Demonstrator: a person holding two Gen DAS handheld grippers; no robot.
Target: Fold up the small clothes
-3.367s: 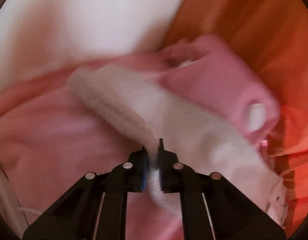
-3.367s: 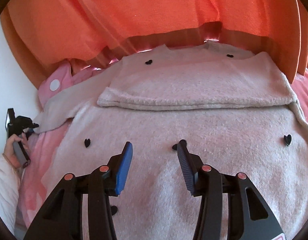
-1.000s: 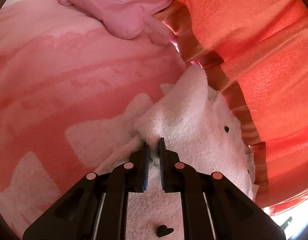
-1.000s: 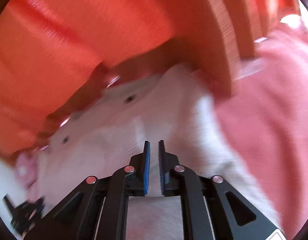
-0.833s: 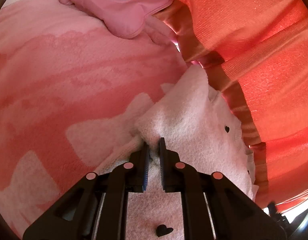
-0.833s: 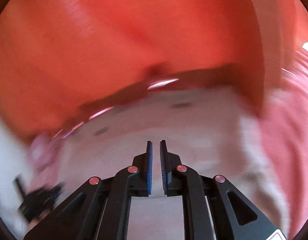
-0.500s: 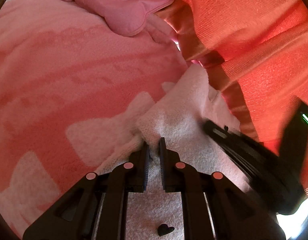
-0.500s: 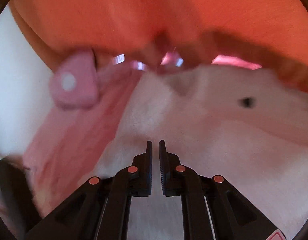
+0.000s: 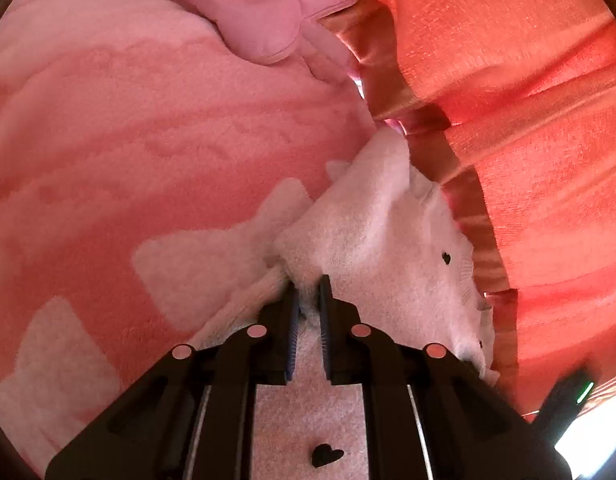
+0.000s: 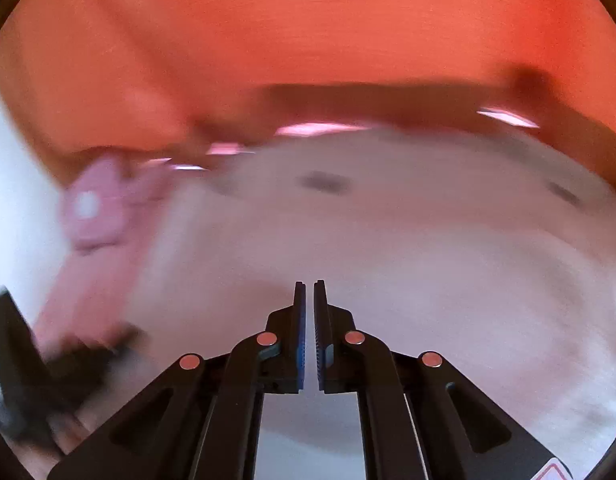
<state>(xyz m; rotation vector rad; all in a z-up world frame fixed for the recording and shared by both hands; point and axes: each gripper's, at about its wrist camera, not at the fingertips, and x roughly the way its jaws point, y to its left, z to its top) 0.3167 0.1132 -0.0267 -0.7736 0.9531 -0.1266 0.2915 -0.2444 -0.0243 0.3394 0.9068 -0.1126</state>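
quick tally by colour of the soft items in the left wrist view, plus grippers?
Pale pink: 1, fluffy garment with black hearts, pinched in the shut left gripper
Pink: 2, patterned blanket and small cushion with a white disc
Orange: 1, curtain
Black: 2, left gripper and shut, empty right gripper
Total: 6

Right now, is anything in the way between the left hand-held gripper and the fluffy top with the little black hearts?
No. The left hand-held gripper is already shut on a fold of the fluffy top, so nothing visible stands between them.
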